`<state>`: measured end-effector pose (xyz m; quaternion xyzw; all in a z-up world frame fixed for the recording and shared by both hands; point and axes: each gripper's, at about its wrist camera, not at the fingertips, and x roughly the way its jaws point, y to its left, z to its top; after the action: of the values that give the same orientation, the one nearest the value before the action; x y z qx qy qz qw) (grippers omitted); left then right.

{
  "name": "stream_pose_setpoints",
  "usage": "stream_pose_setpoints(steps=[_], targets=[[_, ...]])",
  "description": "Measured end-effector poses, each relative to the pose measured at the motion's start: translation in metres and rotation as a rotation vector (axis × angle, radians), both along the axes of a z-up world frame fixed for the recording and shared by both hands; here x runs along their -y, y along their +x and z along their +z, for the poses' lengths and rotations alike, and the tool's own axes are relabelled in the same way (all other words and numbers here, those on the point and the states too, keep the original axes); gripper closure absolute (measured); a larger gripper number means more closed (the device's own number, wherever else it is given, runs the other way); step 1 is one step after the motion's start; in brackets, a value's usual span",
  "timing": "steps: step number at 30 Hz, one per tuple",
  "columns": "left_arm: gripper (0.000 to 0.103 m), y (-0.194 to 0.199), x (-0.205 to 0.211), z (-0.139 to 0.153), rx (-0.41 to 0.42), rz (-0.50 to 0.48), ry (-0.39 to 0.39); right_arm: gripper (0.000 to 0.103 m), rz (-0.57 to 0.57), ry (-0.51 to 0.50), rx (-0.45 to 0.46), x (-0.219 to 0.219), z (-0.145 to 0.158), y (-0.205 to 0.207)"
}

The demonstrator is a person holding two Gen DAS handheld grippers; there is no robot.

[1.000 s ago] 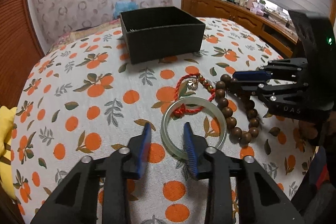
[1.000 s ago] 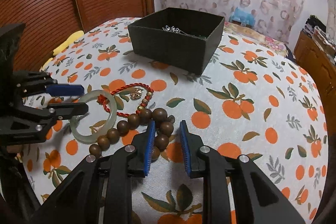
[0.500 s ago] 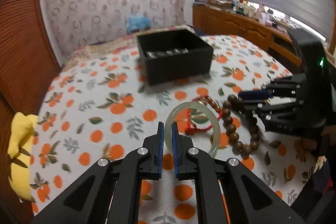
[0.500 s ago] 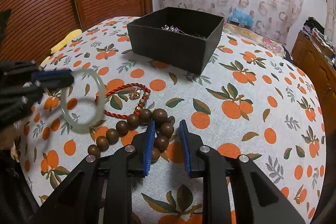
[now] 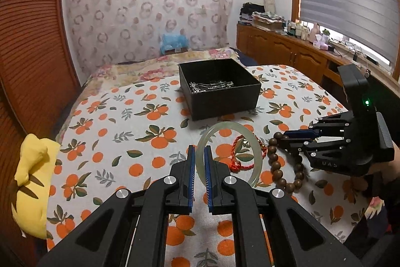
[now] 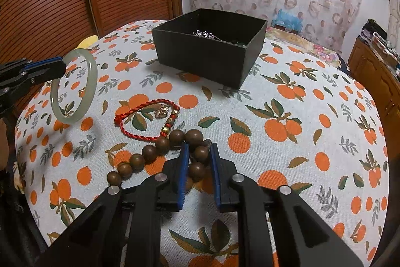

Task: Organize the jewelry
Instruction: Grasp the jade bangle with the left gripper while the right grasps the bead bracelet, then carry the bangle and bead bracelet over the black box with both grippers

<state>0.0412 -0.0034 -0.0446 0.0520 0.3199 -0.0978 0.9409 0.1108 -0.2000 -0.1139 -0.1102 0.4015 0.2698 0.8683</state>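
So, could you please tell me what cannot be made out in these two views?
- Black box: right wrist view, near wall hides most of the silver jewelry.
- Wooden bead bracelet: right gripper fingers cover part of the loop.
- Bead bracelet in left wrist view: right gripper hides its far side.

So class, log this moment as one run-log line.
left gripper: shut on jade bangle, lifted | right gripper: open around wooden beads | black box: holds silver chain
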Motion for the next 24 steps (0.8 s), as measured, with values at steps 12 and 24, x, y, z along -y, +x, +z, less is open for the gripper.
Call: stream_pose_setpoints(steps=[12,24], targets=[[0.097,-0.002,-0.005,0.004,0.022,0.03,-0.018,0.088,0.006,0.038,0.087,0.005,0.031,-0.019],[0.097,0.023,-0.001,0.021,0.065,0.007,-0.028,0.088,-0.011,0.088,0.205,0.006,0.078,-0.016]])
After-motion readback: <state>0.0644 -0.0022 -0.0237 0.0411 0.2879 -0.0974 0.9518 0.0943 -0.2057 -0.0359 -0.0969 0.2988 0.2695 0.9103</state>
